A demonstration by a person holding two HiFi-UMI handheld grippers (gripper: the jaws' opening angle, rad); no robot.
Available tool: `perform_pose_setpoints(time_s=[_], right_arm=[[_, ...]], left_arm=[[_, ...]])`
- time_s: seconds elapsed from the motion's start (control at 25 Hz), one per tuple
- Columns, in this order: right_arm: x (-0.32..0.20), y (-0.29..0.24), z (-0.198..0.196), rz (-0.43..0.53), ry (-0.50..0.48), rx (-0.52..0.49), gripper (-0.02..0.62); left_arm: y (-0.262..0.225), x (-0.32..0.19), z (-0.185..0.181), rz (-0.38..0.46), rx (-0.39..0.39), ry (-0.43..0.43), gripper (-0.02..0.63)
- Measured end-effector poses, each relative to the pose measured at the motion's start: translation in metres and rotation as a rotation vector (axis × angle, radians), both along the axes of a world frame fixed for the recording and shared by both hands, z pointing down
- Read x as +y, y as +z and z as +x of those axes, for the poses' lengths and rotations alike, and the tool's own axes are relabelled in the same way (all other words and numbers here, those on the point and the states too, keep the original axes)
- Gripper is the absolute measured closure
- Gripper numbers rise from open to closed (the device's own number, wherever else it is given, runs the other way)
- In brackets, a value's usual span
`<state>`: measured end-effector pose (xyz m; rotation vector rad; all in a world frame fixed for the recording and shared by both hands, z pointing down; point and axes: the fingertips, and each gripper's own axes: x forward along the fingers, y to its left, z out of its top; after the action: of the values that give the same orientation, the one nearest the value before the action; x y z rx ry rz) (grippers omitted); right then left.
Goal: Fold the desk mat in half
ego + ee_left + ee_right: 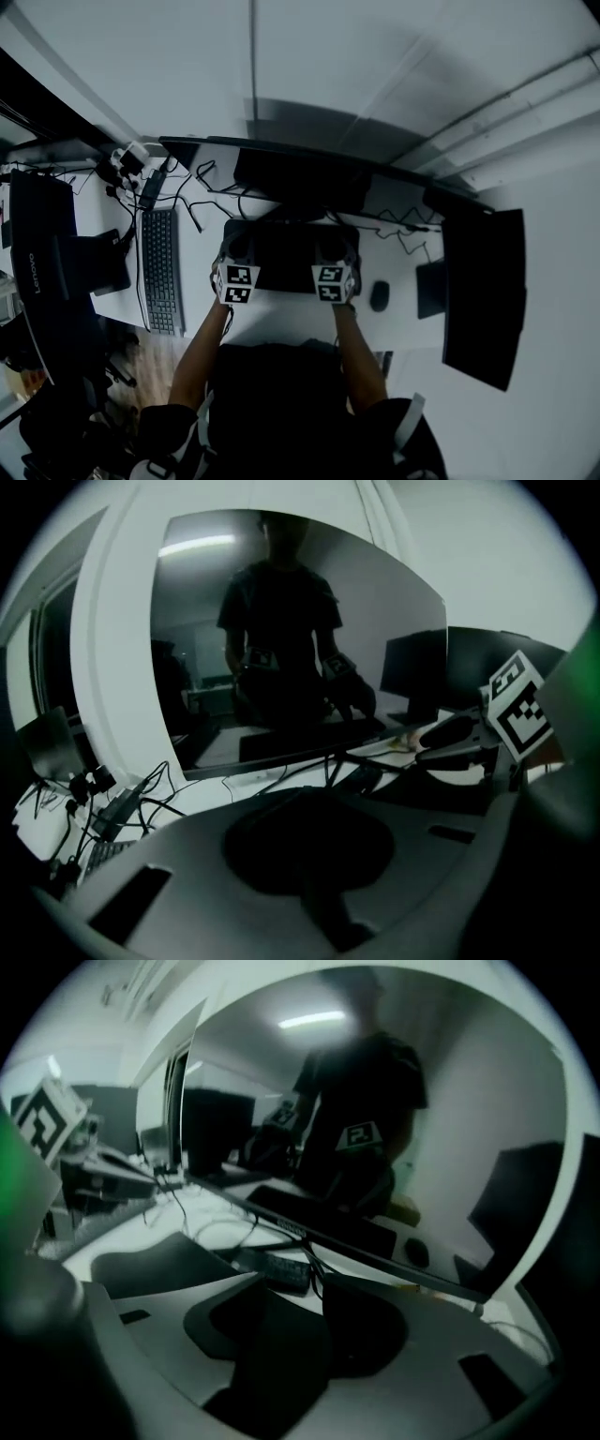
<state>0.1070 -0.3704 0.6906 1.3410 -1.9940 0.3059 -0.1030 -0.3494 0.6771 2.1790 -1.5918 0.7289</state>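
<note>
The black desk mat point(291, 258) lies on the white desk point(281, 321) in front of the monitor, seen in the head view. Both grippers rest over its near edge, the left gripper point(238, 251) at its left end and the right gripper point(330, 251) at its right end. In the left gripper view the left gripper point(314, 855) has its grey jaws closed together, and I see nothing held. In the right gripper view the right gripper point(314, 1326) stands open, with a dark fold of the mat point(277, 1372) showing in the gap.
A wide monitor point(300, 178) stands right behind the mat, with cables point(202, 202) around its foot. A keyboard point(161, 270) lies to the left and a mouse point(379, 295) to the right. A black laptop point(37, 272) sits far left, and a dark screen point(483, 291) far right.
</note>
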Motion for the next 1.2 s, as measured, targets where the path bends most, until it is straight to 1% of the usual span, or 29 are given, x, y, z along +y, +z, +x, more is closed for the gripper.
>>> perform_pose_setpoints(time_s=[0.12,0.24,0.32,0.44,0.52,0.68,0.76,0.84,0.96,1.04,1.16,1.2], right_arm=[[0.013,-0.029,-0.005,0.030,0.014,-0.083,0.420],[0.027,-0.060,-0.010,0.068,0.038,-0.170,0.478],[0.036,-0.080,-0.013,0.096,0.056,-0.219,0.541],[0.052,-0.107,-0.014,0.139,0.075,-0.256,0.580],[0.064,-0.122,-0.012,0.165,0.087,-0.277,0.586],[0.088,-0.168,-0.017,0.209,0.100,-0.400,0.588],[0.103,-0.193,-0.019,0.239,0.101,-0.438,0.588],[0.117,-0.209,-0.019,0.258,0.090,-0.458,0.588],[0.132,-0.223,-0.021,0.273,0.065,-0.484,0.588],[0.137,-0.227,-0.021,0.281,0.068,-0.488,0.588],[0.140,-0.228,-0.020,0.295,0.072,-0.480,0.588],[0.141,-0.228,-0.019,0.298,0.071,-0.476,0.588]], left_arm=[[-0.039,0.007,-0.002,0.070,0.066,-0.039,0.600],[-0.069,0.019,0.004,0.120,0.102,-0.031,0.600],[-0.087,0.027,0.007,0.144,0.118,-0.025,0.600],[-0.119,0.042,0.014,0.189,0.141,0.001,0.600],[-0.141,0.054,0.017,0.221,0.151,0.016,0.600],[-0.168,0.074,0.020,0.225,0.188,0.032,0.600],[-0.181,0.083,0.018,0.246,0.194,0.022,0.600],[-0.189,0.092,0.012,0.279,0.193,0.001,0.600],[-0.194,0.100,0.003,0.307,0.213,-0.036,0.600],[-0.201,0.103,0.000,0.317,0.213,-0.049,0.600],[-0.211,0.106,-0.001,0.324,0.245,-0.088,0.600],[-0.211,0.108,-0.003,0.323,0.240,-0.095,0.600]])
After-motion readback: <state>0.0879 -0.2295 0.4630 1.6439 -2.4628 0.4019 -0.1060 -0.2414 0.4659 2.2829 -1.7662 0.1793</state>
